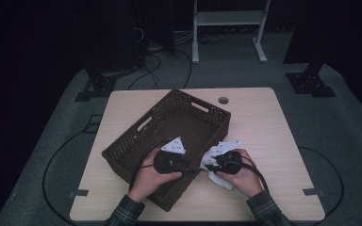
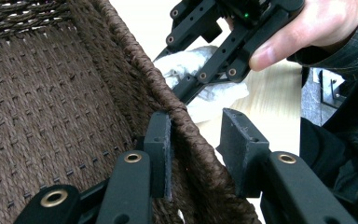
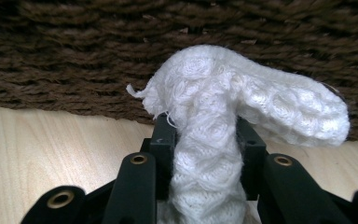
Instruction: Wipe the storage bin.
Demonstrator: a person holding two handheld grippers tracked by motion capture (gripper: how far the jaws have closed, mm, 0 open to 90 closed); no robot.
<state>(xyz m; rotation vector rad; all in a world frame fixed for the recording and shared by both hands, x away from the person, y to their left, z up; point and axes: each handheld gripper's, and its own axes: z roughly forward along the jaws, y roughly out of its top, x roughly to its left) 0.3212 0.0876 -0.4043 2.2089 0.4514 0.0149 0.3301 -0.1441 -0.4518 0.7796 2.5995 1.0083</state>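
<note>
A dark brown wicker basket (image 1: pixel 202 104) stands at an angle in the middle of the table. My left gripper (image 1: pixel 193 168) straddles the basket's near right wall (image 2: pixel 135 70), one jaw inside and one outside, pinching the woven rim (image 2: pixel 198 135). Just outside that wall my right gripper (image 1: pixel 211 165) is shut on a white knitted cloth (image 1: pixel 214 176). In the right gripper view the cloth (image 3: pixel 261 102) bulges out above the pads (image 3: pixel 205 135), close against the basket's outer side (image 3: pixel 168 46). The left gripper view shows the right gripper (image 2: pixel 170 74) and the cloth (image 2: pixel 214 98) beyond the rim.
The light wooden table (image 1: pixel 259 117) has bare room to the right and behind the basket, with a round cable hole (image 1: pixel 223 100) at the back. A white metal frame (image 1: pixel 228 19) and floor cables lie beyond the table.
</note>
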